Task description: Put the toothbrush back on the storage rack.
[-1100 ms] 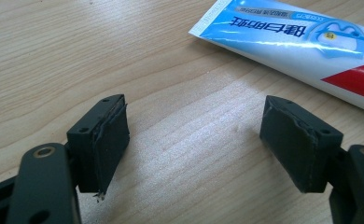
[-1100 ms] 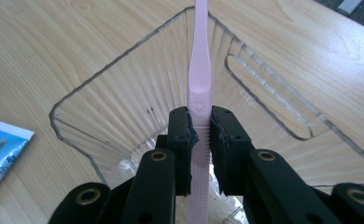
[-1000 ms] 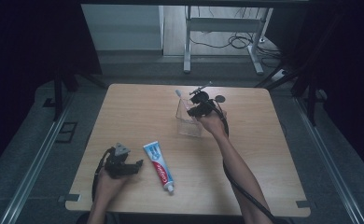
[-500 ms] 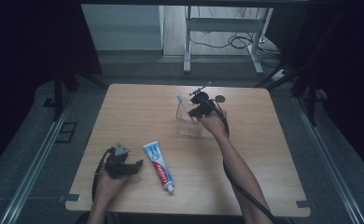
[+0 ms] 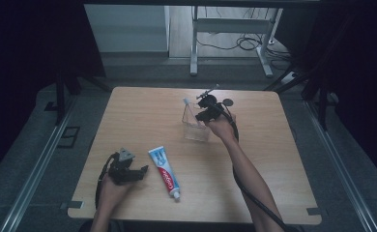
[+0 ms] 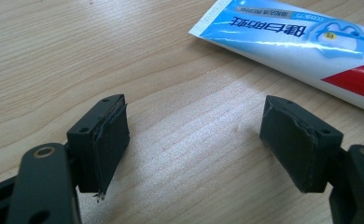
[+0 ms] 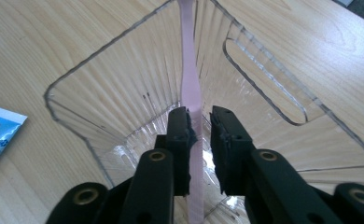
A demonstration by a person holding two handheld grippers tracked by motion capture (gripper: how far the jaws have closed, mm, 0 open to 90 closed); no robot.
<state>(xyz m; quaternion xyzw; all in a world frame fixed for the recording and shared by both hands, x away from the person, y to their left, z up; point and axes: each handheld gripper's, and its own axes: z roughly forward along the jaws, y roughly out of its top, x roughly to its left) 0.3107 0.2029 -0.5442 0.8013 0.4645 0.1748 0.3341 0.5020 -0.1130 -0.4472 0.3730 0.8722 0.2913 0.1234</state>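
My right tool [image 7: 199, 128] has the pink toothbrush [image 7: 190, 84] standing in the clear cup [image 7: 77, 79], jaws just easing apart with the handle between them, while my left tool [image 6: 194, 140] gapes empty beside the toothpaste [image 5: 165, 171], untouched on the worktop [image 5: 273, 193].

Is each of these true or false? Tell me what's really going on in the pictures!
1. The toothpaste tube lies flat on the table. True.
2. The left gripper squeezes the toothpaste. False: its jaws stand open over bare wood beside it.
3. The pink toothbrush is inside the clear holder. True.
4. The right gripper rests beside the toothpaste. False: it reaches into the holder, around the toothbrush.
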